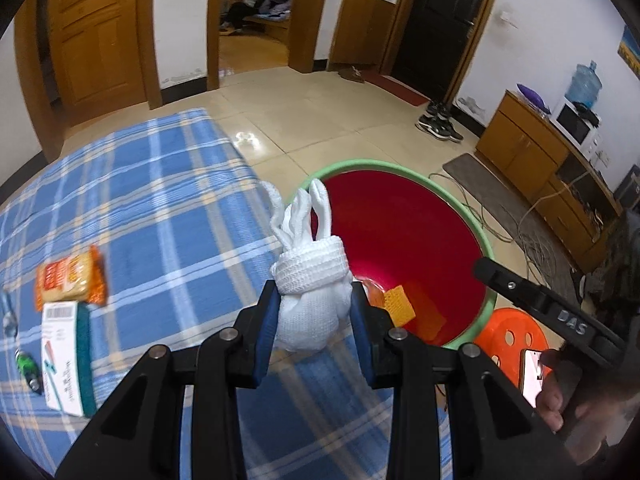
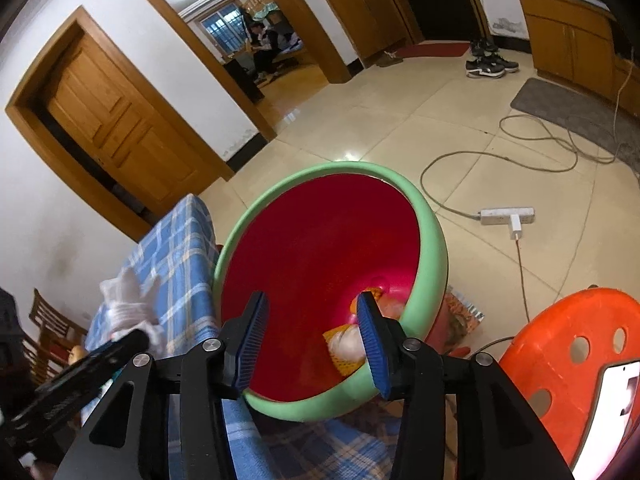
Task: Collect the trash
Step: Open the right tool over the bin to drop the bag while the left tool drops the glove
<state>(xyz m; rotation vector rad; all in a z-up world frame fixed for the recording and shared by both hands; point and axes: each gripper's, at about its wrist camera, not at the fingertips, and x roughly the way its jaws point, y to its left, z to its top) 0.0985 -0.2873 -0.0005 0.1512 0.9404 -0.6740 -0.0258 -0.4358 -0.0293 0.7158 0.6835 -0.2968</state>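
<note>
My left claw (image 1: 314, 312) is clamped on a bundle of white gloves (image 1: 310, 300), both blue pads pressing its sides. The bundle is knit cotton, the cuff rolled tight around its middle like a band, the limp fingers sticking up past the pads. It hangs over the edge of the checked cloth (image 1: 160, 208), just beside the green rim of the bin (image 1: 490, 264).

My right claw (image 2: 310, 336) stands open with nothing between its pads, poised over the bin's red inside (image 2: 320, 240).

Only the left view shows what lies on the cloth: an orange snack pack (image 1: 72, 280), a white and teal box (image 1: 66, 358) touching it on the near side, and a small green thing (image 1: 27, 368) I cannot make out, further left. It also shows a yellow wrapper (image 1: 396, 304) down in the bin, the right claw's black arm (image 1: 540, 300) over the rim, and a water jug (image 1: 584, 84) on a cabinet.

Only the right view looks deep into the bin, where a pale crumpled lump (image 2: 346, 344) sits on a yellow wrapper (image 2: 346, 366) at the bottom. It also shows a power strip (image 2: 506, 216) with its cord on the tiles, and a foil wrapper (image 2: 460, 312) on the floor beside the bin. The gloves (image 2: 128, 304) appear there blurred, at the far left. The orange stool (image 2: 568, 344) shows in both views.
</note>
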